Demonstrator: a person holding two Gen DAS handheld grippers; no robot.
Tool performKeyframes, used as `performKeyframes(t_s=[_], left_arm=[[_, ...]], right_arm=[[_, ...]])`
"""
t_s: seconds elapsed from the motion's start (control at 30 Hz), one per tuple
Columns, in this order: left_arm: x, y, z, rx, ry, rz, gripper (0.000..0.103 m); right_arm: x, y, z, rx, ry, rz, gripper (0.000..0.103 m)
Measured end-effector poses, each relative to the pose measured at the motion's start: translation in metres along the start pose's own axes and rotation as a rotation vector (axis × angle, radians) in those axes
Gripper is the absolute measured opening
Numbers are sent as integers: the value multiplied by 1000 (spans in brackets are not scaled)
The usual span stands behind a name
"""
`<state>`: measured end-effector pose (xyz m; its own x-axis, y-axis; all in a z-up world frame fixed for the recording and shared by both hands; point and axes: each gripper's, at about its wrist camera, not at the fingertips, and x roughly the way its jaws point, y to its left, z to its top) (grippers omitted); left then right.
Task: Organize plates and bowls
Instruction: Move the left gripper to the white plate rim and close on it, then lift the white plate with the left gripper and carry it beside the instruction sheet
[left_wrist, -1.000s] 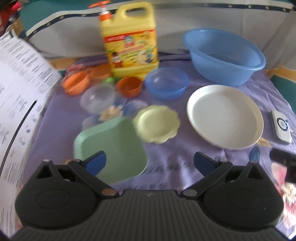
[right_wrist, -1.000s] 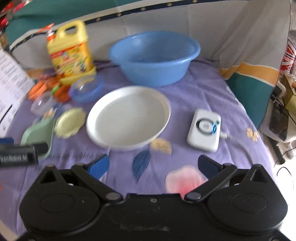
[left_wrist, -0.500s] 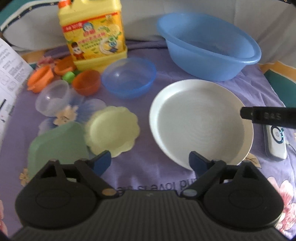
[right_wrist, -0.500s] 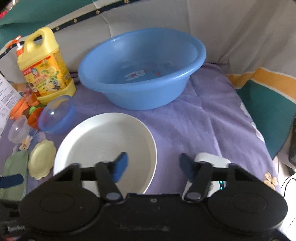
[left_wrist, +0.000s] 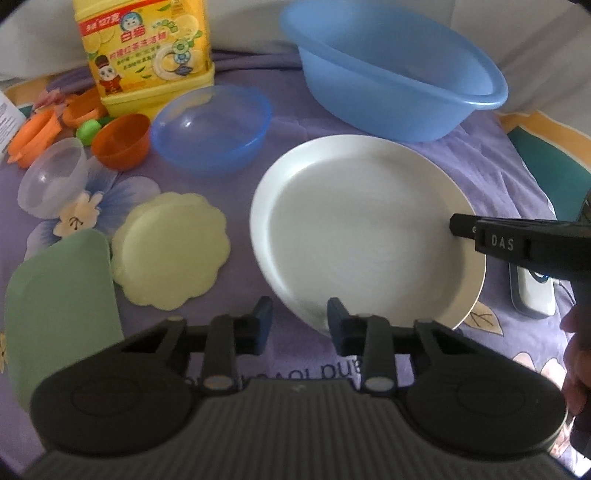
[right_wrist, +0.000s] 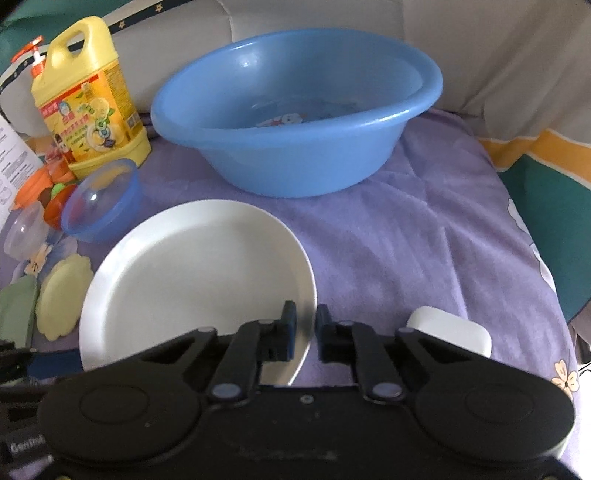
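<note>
**Both grippers at the white plate rim**

Right gripper (right_wrist: 305, 325) is clamped on the white plate's (right_wrist: 192, 280) right edge; rim sits between your pads. Left gripper (left_wrist: 300, 325) straddles the near-left rim, jaws closing, pads not clearly pressing yet. Plate lies on the purple cloth (right_wrist: 406, 229), in front of the blue basin (right_wrist: 295, 122), beside the blue bowl (left_wrist: 212, 127) and yellow scalloped plate (left_wrist: 170, 251).
</note>
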<state>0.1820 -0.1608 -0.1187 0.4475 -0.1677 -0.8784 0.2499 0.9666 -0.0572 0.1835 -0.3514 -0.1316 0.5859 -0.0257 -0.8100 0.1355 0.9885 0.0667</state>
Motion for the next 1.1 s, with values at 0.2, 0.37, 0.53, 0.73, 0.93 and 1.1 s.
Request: performKeyframes(t_s=[0.2, 0.37, 0.53, 0.73, 0.93, 1.1], left_arm=[[5, -2, 5, -10, -5, 13, 34], [6, -4, 7, -26, -13, 20, 34], [4, -9, 5, 0, -37, 46, 34], [-8, -6, 1, 9, -43, 61, 33], [-31, -2, -7, 39, -81, 66, 33], [-48, 2, -17, 66, -107, 68, 33]], right_arm=[[4, -2, 7, 11, 5, 2, 15], [10, -5, 11, 18, -11, 21, 17], [9, 3, 5, -2, -31, -4, 20], [-3, 15, -7, 15, -8, -33, 20], [-29, 22, -29, 28, -4, -17, 20], [-55, 31, -46, 24, -13, -18, 20]])
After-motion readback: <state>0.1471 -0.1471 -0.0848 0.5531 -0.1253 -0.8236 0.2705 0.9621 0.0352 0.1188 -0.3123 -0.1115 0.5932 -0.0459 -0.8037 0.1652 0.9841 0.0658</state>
